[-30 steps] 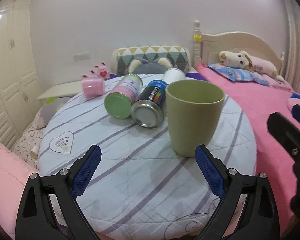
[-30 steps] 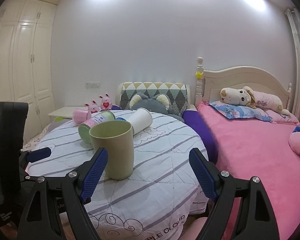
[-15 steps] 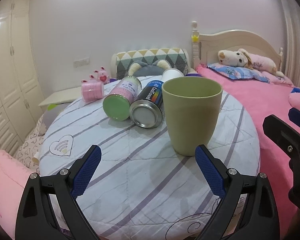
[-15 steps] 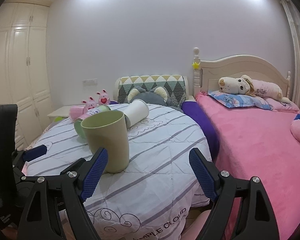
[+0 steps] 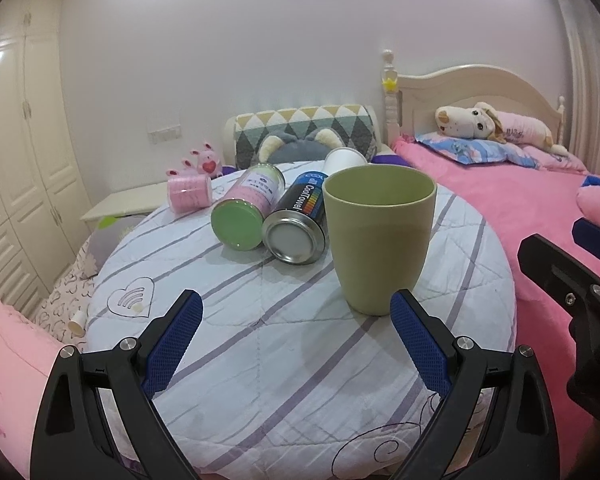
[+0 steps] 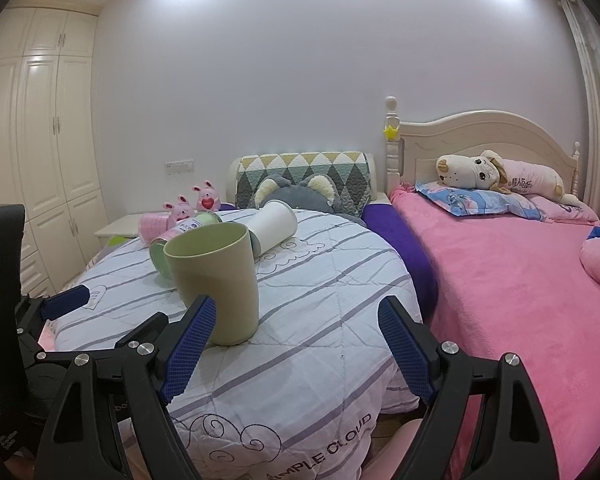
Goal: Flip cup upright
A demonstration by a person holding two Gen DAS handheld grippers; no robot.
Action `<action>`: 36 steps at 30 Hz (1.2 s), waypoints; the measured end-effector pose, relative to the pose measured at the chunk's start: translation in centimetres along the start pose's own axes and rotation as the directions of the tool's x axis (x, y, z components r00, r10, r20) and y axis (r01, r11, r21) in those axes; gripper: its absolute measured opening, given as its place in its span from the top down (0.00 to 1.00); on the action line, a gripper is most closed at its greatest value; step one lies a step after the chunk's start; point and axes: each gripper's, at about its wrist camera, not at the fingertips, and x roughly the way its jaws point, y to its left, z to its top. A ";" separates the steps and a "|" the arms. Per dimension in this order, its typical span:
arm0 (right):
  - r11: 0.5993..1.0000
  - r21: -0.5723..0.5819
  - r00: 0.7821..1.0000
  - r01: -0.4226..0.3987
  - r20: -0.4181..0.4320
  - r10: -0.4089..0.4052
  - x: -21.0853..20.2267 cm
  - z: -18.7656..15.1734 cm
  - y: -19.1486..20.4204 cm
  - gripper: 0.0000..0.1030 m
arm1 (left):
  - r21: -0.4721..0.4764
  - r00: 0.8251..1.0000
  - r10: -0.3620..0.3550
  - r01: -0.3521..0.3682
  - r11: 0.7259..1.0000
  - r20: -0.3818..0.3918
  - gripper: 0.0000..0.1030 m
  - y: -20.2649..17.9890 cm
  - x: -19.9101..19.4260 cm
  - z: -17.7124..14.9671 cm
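Observation:
An olive-green cup stands upright, mouth up, on the round table with the striped white cloth. It also shows in the right wrist view. My left gripper is open and empty, a little short of the cup, with its right finger near the cup's base. My right gripper is open and empty, to the right of the cup, with its left finger in front of the cup's base.
Behind the cup lie a green-lidded pink can, a dark CoolTowel can, a white cup and a pink roll. A pink bed stands to the right, a white wardrobe to the left.
Both grippers have drawn back slightly and tilted up. The cup has stayed upright in place, and both grippers remain open.

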 end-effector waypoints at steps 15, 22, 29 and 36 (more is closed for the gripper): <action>1.000 -0.004 1.000 0.004 0.003 -0.004 -0.3 -0.1 0.1 0.18 | 0.005 0.999 0.011 -0.011 1.000 0.031 0.07 0.4 -0.8 0.1; 1.000 -0.010 1.000 0.000 0.007 0.001 -0.7 0.1 0.5 0.18 | 0.007 0.999 0.013 -0.013 1.000 0.037 0.07 0.7 -1.0 0.0; 1.000 -0.015 1.000 -0.001 0.006 0.001 -0.8 0.1 0.7 0.18 | 0.013 0.999 0.011 -0.012 1.000 0.049 0.07 0.8 -1.4 -0.1; 1.000 -0.019 1.000 -0.004 0.005 0.004 -0.7 0.1 0.8 0.18 | -0.005 0.998 0.012 -0.012 1.000 0.056 0.06 1.0 -1.3 0.1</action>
